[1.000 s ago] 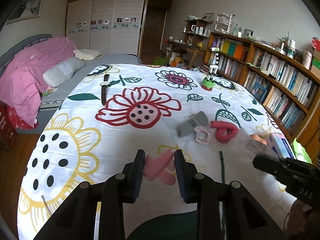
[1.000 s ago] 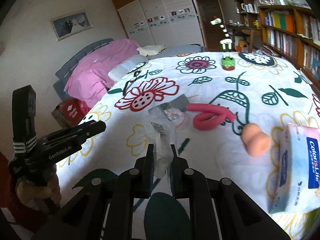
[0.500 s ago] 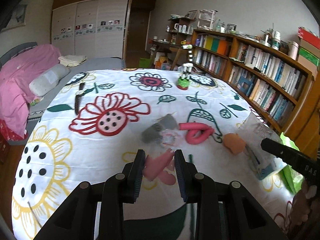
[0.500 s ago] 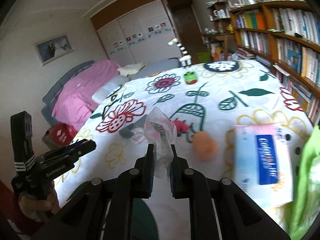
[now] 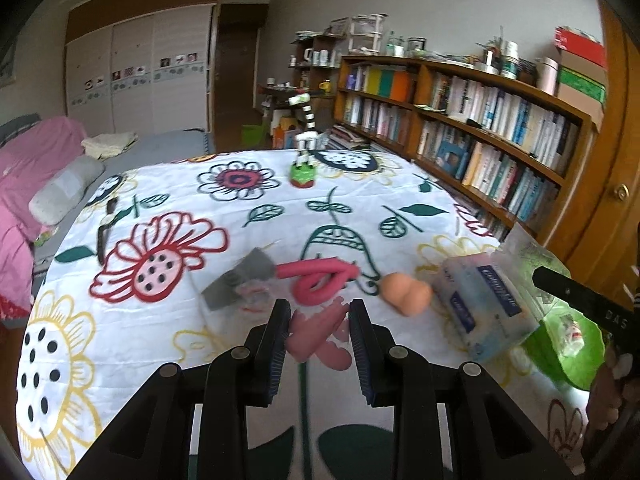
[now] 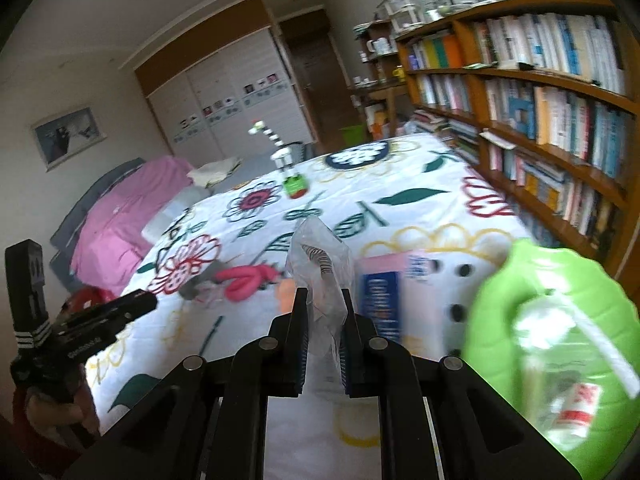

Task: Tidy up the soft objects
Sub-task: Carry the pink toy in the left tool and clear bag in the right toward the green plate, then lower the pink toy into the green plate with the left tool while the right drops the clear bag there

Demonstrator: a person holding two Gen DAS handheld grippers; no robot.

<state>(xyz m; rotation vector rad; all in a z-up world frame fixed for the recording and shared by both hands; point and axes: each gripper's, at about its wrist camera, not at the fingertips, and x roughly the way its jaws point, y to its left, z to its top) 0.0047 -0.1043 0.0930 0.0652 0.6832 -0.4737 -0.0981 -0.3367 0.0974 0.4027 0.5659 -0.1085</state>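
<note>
Soft pink rubbery toy sat clamped between the left gripper jaws, above the flower-print white bedspread; clear crinkly plastic bag with a striped item inside was pinched in the right gripper, jaws closed on it; on the spread ahead lay a coiled red-pink foam tube, a grey cloth piece touching it, a peach squishy lump and, just beside that, a blue-labelled tissue pack; blurred green bin stood at the bed's right edge; wooden bookshelf beyond.
</note>
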